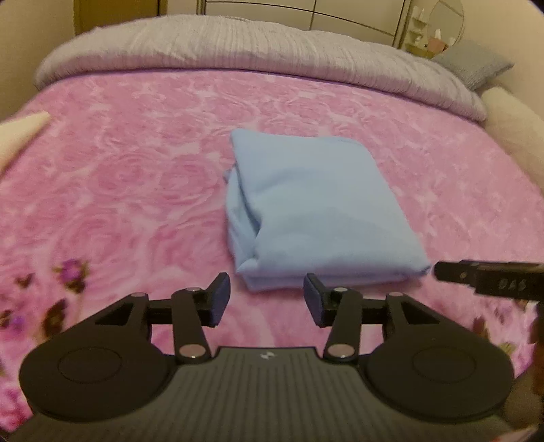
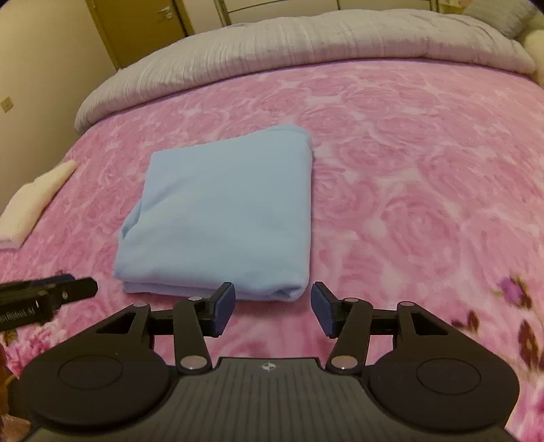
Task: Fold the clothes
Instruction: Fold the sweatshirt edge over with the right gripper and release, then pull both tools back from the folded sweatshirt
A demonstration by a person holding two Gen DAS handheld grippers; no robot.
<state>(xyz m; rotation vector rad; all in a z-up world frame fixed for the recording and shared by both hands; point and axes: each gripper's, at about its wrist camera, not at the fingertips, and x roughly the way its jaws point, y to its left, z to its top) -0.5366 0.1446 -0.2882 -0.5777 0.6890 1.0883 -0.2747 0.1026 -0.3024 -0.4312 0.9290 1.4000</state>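
Observation:
A light blue garment (image 1: 319, 210) lies folded into a thick square on the pink bed cover, also seen in the right wrist view as the blue garment (image 2: 221, 217). My left gripper (image 1: 267, 302) hovers just short of its near edge, open and holding nothing. My right gripper (image 2: 273, 309) is open too, empty, in front of the garment's near right corner. The right gripper's finger (image 1: 489, 278) pokes in from the right in the left wrist view. The left gripper's finger (image 2: 44, 294) shows at the left edge of the right wrist view.
The pink rose-patterned bed cover (image 1: 136, 190) spreads all round. A grey quilt (image 1: 238, 47) lies rolled along the far side, with a grey pillow (image 1: 476, 64) at its right end. A pale folded cloth (image 2: 34, 200) rests at the bed's left edge. Wardrobe doors (image 2: 142, 27) stand behind.

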